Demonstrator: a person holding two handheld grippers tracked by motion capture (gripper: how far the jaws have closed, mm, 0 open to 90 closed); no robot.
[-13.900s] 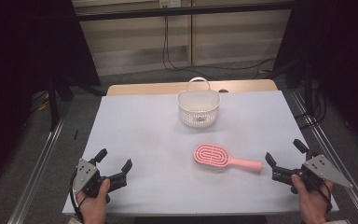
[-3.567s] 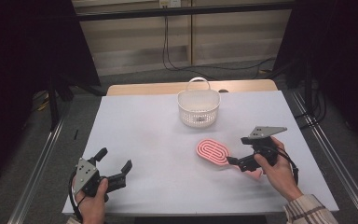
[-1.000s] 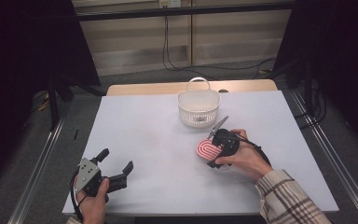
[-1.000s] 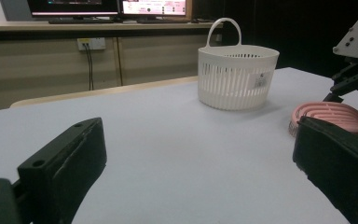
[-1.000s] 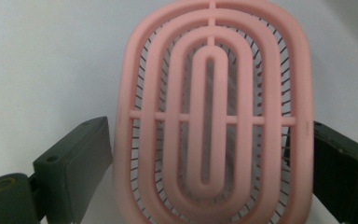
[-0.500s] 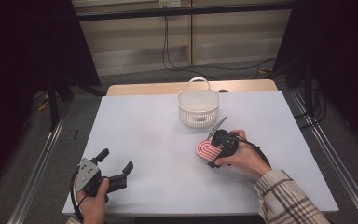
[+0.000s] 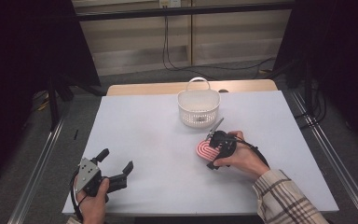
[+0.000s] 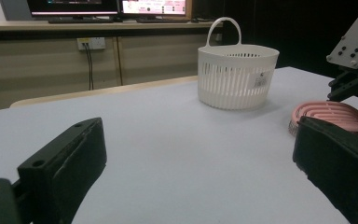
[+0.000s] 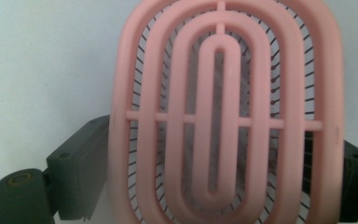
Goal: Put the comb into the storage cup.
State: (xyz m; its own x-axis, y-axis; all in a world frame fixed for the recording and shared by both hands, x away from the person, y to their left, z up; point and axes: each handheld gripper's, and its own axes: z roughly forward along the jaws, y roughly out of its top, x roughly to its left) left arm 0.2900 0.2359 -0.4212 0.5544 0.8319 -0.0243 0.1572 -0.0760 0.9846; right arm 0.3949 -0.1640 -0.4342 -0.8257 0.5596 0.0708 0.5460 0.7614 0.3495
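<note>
High view: the right gripper (image 7: 213, 151), hand angled in from the near right, clamps the pink brush (image 7: 205, 150); the left gripper (image 7: 117, 169) rests wide open and empty, near left.

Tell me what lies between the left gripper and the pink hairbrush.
Bare table, in the high view: nothing sits between the left gripper and the pink hairbrush.

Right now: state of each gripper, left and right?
Left gripper: open, holding nothing, low over the table.
Right gripper: fingers on either side of the pink hairbrush head, apparently gripping it.
</note>
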